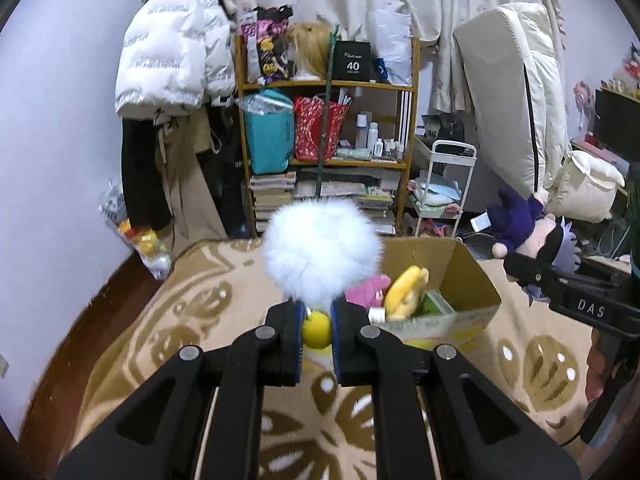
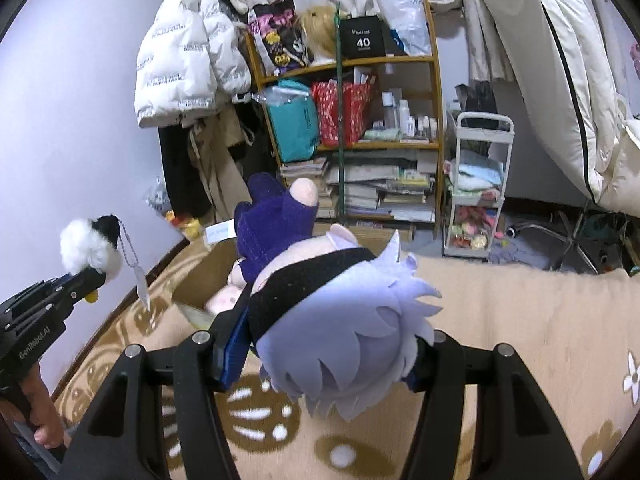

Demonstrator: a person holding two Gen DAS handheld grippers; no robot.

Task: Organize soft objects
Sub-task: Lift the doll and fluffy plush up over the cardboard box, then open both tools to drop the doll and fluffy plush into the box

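Black linkage arms fill the bottom of both wrist views. Between them, the left claw point(image 1: 317, 334) is clenched on a fluffy white toy point(image 1: 322, 250) with a yellow part point(image 1: 317, 331) pinched between its blue pads point(image 1: 335, 344); the right wrist view shows the same toy point(image 2: 90, 247) with a black patch and a ball chain hanging from it. It is held up above the patterned rug point(image 1: 192, 320), just left of the cardboard box point(image 1: 472, 280).

The right claw point(image 2: 320, 348) is clenched on a doll point(image 2: 340, 320) with pale lilac hair, a black band over the eyes and a dark purple outfit, its head toward the camera. The doll is held in the air near the box's right side.

Inside the box lie a yellow plush point(image 1: 406, 292), a pink plush point(image 1: 366, 290) and something green point(image 1: 436, 304). A wooden shelf point(image 1: 412, 120) stands at the back wall.
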